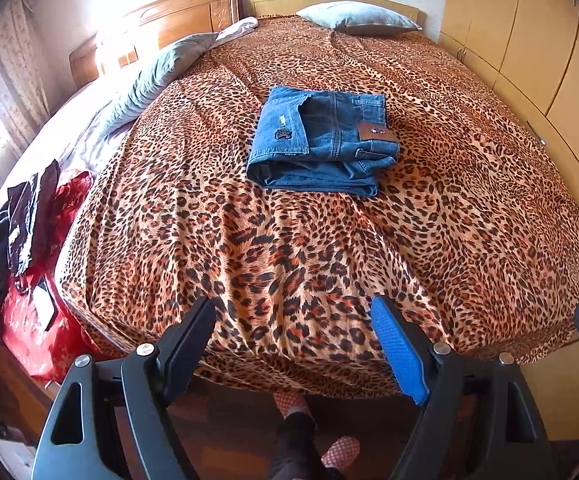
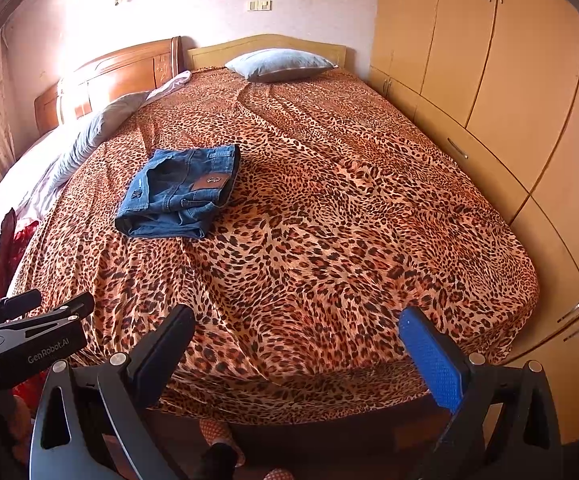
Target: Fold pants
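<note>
A pair of blue jeans (image 1: 321, 140) lies folded into a compact rectangle on the leopard-print bedspread (image 1: 249, 240), brown leather patch facing up. In the right wrist view the same jeans (image 2: 177, 194) sit left of centre on the bed. My left gripper (image 1: 295, 312) hangs over the foot of the bed, well short of the jeans, open with nothing between its fingers. My right gripper (image 2: 297, 320) is also open and empty above the bed's near edge. The left gripper's body (image 2: 29, 332) shows at the left of the right wrist view.
A grey pillow (image 1: 357, 18) lies at the head of the bed. A grey quilt (image 1: 157, 76) and red and dark clothes (image 1: 41, 248) cover the left side. A wooden wardrobe (image 2: 509, 100) lines the right. A person's feet in patterned slippers (image 1: 339, 450) stand on the floor below.
</note>
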Demonstrator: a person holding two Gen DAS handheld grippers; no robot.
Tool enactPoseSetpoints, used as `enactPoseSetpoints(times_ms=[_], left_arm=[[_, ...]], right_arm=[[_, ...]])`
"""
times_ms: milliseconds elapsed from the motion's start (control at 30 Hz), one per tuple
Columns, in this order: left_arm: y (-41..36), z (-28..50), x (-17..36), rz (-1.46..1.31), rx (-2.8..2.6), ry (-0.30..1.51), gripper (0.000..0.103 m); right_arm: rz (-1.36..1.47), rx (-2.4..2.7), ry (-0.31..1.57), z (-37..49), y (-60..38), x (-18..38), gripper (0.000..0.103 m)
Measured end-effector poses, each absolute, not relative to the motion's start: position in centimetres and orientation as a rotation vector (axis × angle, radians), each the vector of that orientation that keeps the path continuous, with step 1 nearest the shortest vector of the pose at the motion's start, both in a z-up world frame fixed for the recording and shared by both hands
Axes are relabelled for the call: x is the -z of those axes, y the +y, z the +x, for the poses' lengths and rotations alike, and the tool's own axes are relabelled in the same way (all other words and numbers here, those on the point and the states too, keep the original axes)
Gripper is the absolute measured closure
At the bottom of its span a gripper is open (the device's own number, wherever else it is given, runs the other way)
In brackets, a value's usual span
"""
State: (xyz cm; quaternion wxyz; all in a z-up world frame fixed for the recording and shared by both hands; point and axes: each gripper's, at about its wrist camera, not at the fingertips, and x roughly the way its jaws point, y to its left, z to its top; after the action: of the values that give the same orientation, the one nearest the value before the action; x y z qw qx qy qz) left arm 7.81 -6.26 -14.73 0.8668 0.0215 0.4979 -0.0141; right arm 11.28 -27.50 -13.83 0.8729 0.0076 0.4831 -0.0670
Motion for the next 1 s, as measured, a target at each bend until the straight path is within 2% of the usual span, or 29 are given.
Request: enactPoseSetpoints(times_ms=[500,1000], left_arm=[[-5.3,12.2,16.5,0.078,0.019,1.099,0.023],[2.0,23.4,20.7,0.082,-0.116,1.179,0.023]], right_arm=[[0.047,0.128,1.027,15.0,-27.0,14.7,0.001],[0.115,-0.147,1.102,32.7,-19.7,19.3,0.001]])
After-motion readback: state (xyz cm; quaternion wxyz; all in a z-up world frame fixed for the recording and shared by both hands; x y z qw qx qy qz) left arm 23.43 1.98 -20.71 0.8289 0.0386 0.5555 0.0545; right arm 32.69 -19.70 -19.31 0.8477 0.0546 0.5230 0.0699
